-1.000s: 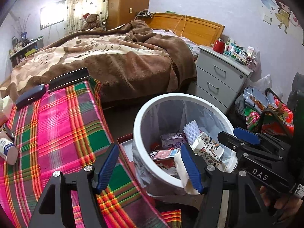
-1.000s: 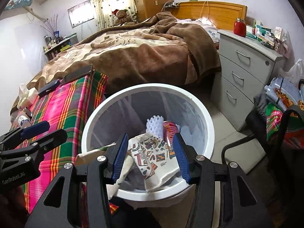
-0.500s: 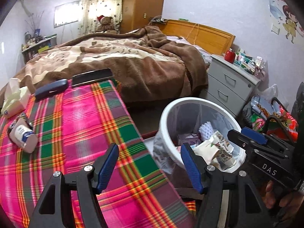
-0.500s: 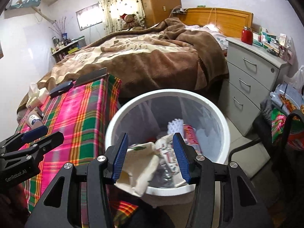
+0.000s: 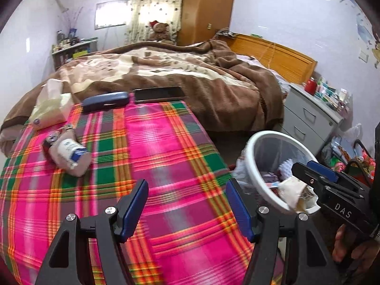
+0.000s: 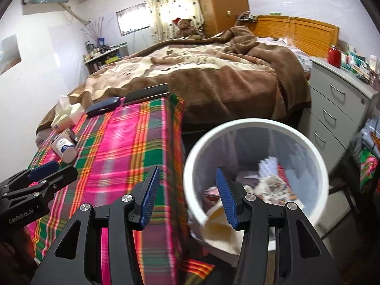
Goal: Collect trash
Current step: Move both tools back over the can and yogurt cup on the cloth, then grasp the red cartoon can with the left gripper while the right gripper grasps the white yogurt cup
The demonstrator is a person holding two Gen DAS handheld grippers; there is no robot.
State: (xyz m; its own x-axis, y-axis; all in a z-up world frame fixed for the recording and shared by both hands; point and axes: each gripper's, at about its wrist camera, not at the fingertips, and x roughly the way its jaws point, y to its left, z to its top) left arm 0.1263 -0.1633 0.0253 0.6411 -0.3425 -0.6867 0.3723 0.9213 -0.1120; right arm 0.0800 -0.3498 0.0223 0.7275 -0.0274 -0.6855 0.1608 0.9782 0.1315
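I count one white trash bin point(image 6: 256, 128) on the floor right of the plaid table point(image 5: 166, 147), a cream wrapper point(image 6: 220, 228) draped over its near rim, while my left gripper point(image 5: 186, 207) and right gripper point(image 6: 185, 194) both gape wide, holding nothing.

Daylight is glowing through the curtained window point(image 5: 152, 7), blowing it out to glare. Motion blur is smearing the plaid cloth point(image 5: 166, 166) and the trash bin point(image 6: 256, 128). Fisheye distortion is bending the edges, and dark vignetting is crowding the corners.
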